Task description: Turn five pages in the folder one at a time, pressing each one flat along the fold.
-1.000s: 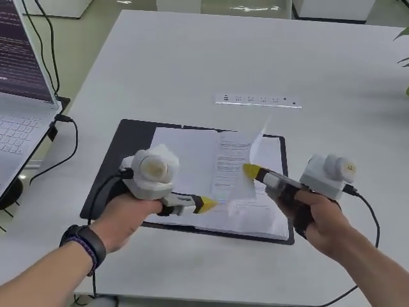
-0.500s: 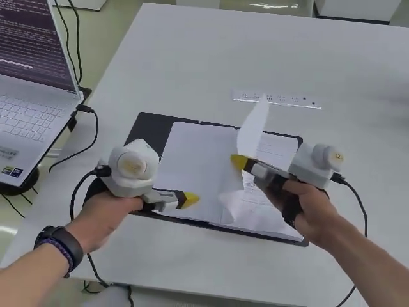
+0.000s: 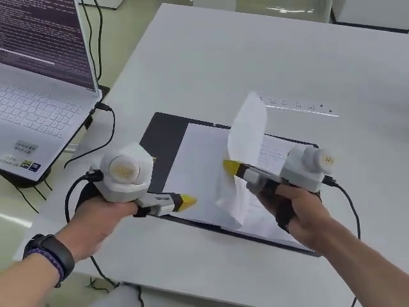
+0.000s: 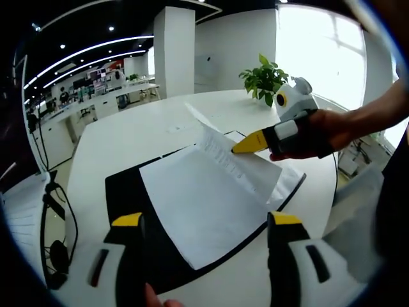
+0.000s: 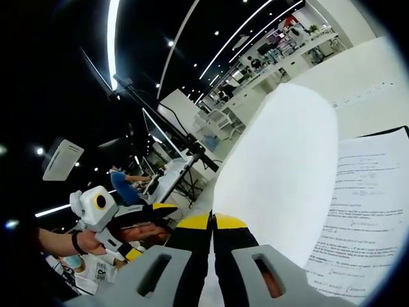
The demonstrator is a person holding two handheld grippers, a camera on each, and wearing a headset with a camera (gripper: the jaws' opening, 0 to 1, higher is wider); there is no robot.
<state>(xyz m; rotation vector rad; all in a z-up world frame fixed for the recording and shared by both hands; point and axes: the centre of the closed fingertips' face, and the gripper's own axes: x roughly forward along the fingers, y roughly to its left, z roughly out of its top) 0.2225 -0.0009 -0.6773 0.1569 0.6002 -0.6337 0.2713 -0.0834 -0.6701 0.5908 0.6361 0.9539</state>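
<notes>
Folder (image 3: 163,137), black, lies open on the white table (image 3: 192,57) at the centre of the head view. One page (image 3: 248,125) stands upright above the fold, its lower edge pinched between the closed jaws of the right gripper (image 3: 230,167). The left gripper (image 3: 186,203), lower left at the folder's near edge, has its jaws spread wide and holds nothing. A laptop (image 3: 38,83) sits upper left.

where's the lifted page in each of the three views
Head view: centre; the lifted page stands upright above the right gripper.
Left gripper view: right of centre, slanting up beneath that gripper's yellow tip.
Right gripper view: centre, the big white sheet standing out of the shut jaws.
Shared landmark: the printed page lying flat beside it.
</notes>
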